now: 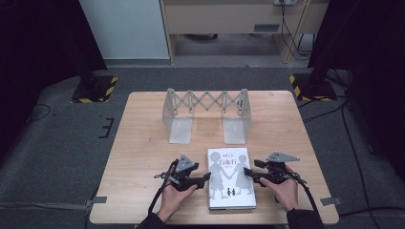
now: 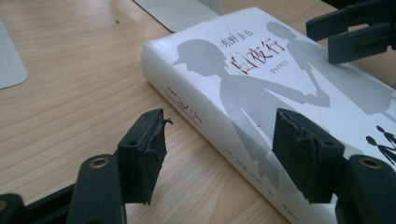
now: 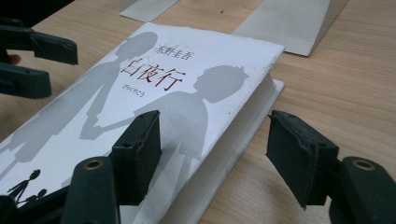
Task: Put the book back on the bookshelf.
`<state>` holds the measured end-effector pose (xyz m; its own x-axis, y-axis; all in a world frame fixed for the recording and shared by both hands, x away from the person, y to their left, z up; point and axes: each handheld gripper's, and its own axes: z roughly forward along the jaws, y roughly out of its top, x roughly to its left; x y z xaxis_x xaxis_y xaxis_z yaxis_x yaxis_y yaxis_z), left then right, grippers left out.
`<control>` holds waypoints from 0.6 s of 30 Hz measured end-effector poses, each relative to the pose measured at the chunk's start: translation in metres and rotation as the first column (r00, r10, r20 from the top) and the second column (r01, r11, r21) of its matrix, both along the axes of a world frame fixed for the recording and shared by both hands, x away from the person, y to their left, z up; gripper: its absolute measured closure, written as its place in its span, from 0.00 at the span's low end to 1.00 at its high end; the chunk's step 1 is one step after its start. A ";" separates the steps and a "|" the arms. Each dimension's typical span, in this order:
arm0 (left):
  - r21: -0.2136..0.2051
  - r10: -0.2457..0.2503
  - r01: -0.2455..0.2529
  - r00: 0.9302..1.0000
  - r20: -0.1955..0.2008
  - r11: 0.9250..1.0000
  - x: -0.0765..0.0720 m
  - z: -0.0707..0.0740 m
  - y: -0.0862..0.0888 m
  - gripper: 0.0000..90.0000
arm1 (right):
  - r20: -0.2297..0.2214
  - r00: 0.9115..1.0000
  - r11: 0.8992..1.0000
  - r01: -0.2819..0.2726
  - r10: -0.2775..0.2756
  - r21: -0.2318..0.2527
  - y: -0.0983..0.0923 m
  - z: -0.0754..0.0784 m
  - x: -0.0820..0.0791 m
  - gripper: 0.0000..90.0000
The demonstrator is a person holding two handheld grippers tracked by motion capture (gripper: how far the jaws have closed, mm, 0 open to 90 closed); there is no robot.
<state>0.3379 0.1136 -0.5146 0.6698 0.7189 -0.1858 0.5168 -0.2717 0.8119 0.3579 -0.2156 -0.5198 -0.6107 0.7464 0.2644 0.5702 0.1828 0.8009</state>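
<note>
A thick white book [image 1: 231,179] with grey silhouettes of two figures and red characters on its cover lies flat near the table's front edge. My left gripper [image 1: 206,177] is at its left side, by the spine. In the left gripper view the spine of the book [image 2: 261,88] runs between the jaws of my left gripper [image 2: 219,123]; one jaw is over the table, the other over the cover, and neither presses on it. My right gripper [image 1: 246,172] is at the book's right side. In the right gripper view my right gripper [image 3: 215,121] straddles the page edge of the book [image 3: 177,93], open.
A grey metal expanding book rack [image 1: 206,112] stands at the back of the wooden table [image 1: 143,143], its two flat base plates reaching toward the book. Bare wood lies left and right of the hands. Two stands with striped bases sit on the floor behind.
</note>
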 end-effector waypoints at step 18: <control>-0.073 -0.082 0.079 0.996 -0.044 0.994 0.003 -0.009 -0.018 0.32 | -0.051 0.998 0.997 -0.029 0.033 0.075 0.010 -0.008 0.005 0.34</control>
